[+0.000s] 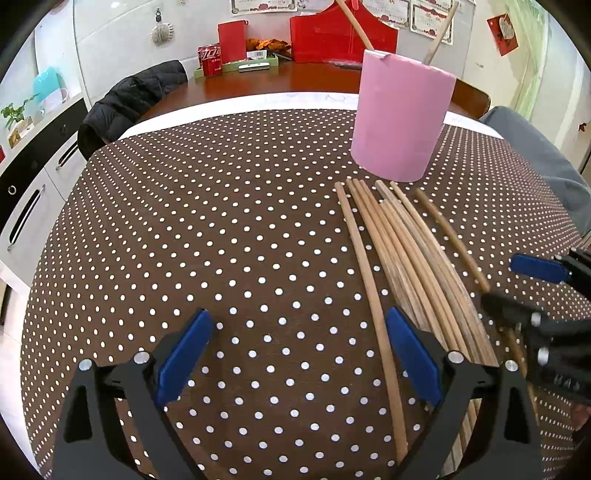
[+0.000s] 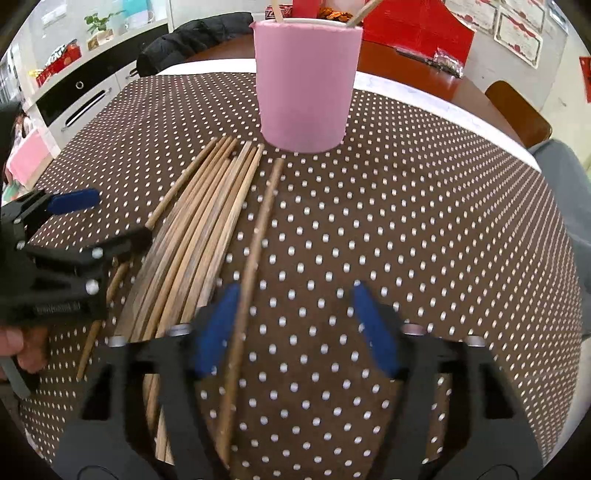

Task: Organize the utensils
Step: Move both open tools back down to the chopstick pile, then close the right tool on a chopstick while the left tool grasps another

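Observation:
Several wooden chopsticks point(image 1: 413, 258) lie in a bundle on the dotted cloth, in front of a pink holder cup point(image 1: 400, 114) that has two chopsticks standing in it. My left gripper point(image 1: 299, 354) is open and empty, low over the cloth, with one loose chopstick point(image 1: 373, 295) between its fingers. In the right wrist view the bundle point(image 2: 199, 236) lies left of a single chopstick point(image 2: 255, 254), below the cup point(image 2: 306, 85). My right gripper point(image 2: 295, 328) is open, with that single chopstick just inside its left finger. Each gripper shows in the other's view, the right one point(image 1: 532, 284) and the left one point(image 2: 99, 218).
The brown polka-dot cloth point(image 1: 221, 240) covers a table with a white edge. Behind it a wooden table holds a red box point(image 1: 343, 33), a red can point(image 1: 210, 59) and a tray. A black jacket point(image 1: 133, 99) hangs on a chair at left. A grey chair point(image 2: 569, 192) stands at right.

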`<state>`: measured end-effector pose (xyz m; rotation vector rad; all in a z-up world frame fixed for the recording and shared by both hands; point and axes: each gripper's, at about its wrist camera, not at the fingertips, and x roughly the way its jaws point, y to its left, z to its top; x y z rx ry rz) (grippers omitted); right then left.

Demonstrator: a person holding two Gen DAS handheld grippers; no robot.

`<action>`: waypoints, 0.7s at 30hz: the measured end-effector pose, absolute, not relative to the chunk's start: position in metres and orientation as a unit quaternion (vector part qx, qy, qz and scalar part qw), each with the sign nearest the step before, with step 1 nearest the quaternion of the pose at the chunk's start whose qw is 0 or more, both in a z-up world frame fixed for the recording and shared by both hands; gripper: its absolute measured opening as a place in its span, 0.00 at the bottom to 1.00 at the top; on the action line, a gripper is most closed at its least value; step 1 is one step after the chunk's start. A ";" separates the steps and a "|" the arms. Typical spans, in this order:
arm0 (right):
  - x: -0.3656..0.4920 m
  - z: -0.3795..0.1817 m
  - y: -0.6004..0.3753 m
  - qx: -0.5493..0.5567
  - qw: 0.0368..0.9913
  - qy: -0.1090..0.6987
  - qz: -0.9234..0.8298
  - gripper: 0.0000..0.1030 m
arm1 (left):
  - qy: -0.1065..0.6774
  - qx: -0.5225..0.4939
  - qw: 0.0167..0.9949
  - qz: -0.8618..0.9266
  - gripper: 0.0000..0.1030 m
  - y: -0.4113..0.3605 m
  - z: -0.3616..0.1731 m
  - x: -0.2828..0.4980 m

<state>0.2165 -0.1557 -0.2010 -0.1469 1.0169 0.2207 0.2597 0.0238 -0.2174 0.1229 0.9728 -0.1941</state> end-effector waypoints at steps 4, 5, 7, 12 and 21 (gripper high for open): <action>0.223 -0.199 -0.145 -0.085 0.853 0.500 0.120 0.36 | 0.476 0.093 0.871 -0.085 0.91 0.017 -0.214 0.267; 0.229 -0.199 -0.147 -0.073 0.850 0.507 0.125 0.36 | 0.478 0.100 0.869 -0.084 0.91 0.015 -0.213 0.270; 0.238 -0.198 -0.149 -0.065 0.848 0.512 0.121 0.36 | 0.487 0.106 0.862 -0.092 0.91 0.012 -0.213 0.279; 0.248 -0.198 -0.138 -0.090 0.845 0.511 0.129 0.32 | 0.512 0.092 0.844 -0.130 0.79 0.006 -0.210 0.297; 0.242 -0.199 -0.133 -0.087 0.848 0.502 0.149 0.06 | 0.506 0.103 0.841 -0.159 0.07 -0.016 -0.203 0.293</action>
